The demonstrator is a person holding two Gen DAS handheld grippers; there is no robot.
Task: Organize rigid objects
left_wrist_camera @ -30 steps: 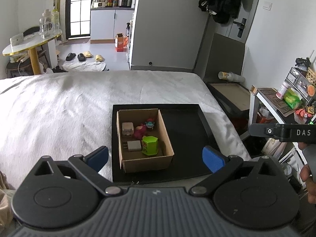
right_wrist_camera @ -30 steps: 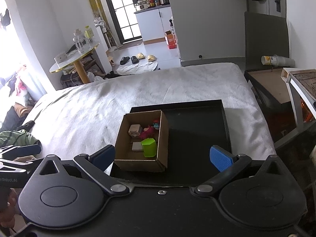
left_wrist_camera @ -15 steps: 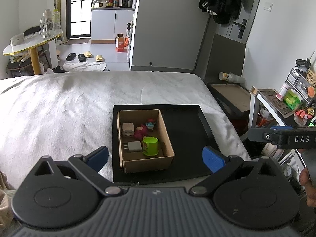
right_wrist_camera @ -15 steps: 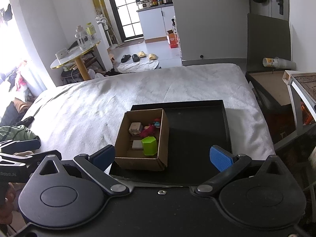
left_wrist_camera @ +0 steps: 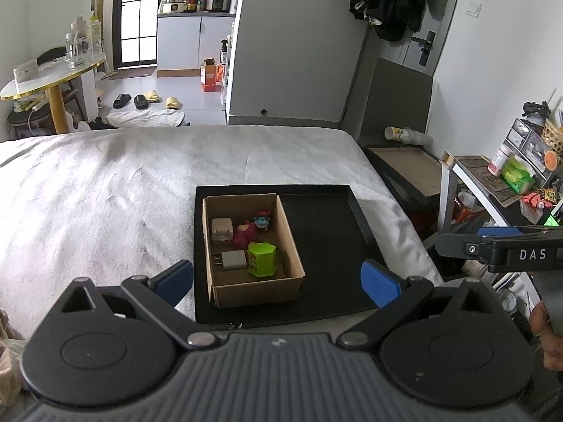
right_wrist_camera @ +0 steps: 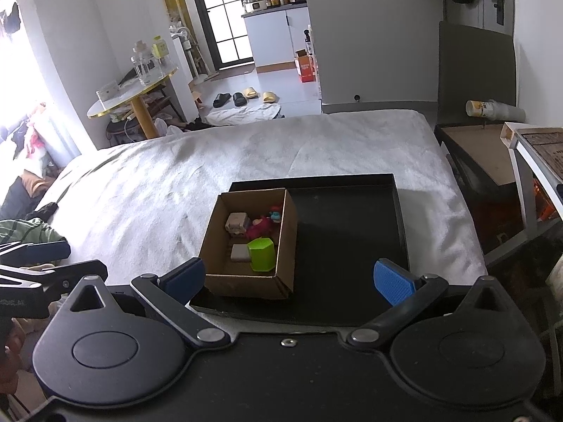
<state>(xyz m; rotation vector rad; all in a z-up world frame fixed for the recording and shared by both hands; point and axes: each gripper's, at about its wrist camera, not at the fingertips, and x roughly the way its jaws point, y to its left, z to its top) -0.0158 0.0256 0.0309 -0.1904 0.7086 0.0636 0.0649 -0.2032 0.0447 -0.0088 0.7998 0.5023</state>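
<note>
Both grippers hang back at the near edge of the bed, and neither one is holding anything. The left gripper (left_wrist_camera: 278,283) has its blue-padded fingers (left_wrist_camera: 380,283) spread wide, nothing between them. Same story on the right gripper (right_wrist_camera: 297,277): fingers (right_wrist_camera: 394,286) parted wide and empty.

Out in front, a black tray (left_wrist_camera: 334,246) lies flat on the white bedspread (left_wrist_camera: 105,193), near the bed's right side. A cardboard box (left_wrist_camera: 253,288) sits in the left half of that tray, open at the top, its left wall close along the tray's left rim. The right half of the tray is bare black.

Inside the box: a green hexagonal container (left_wrist_camera: 262,258) stands at the near right. Just left of it lies a grey plug adapter (left_wrist_camera: 233,260), prongs pointing left. Farther back, a beige blocky toy (left_wrist_camera: 221,230) sits against the left wall, a magenta figure (left_wrist_camera: 242,235) lies in the middle, and a small figure with a blue and red top (left_wrist_camera: 262,218) stands at the far right, touching or nearly touching the magenta one.

From the left wrist view, the right gripper's side shows at the far right edge, with a person's hand (left_wrist_camera: 549,334) on its handle. Beyond the bed, a round table (right_wrist_camera: 130,95) stands at the left and slippers (right_wrist_camera: 246,96) lie on the floor.
</note>
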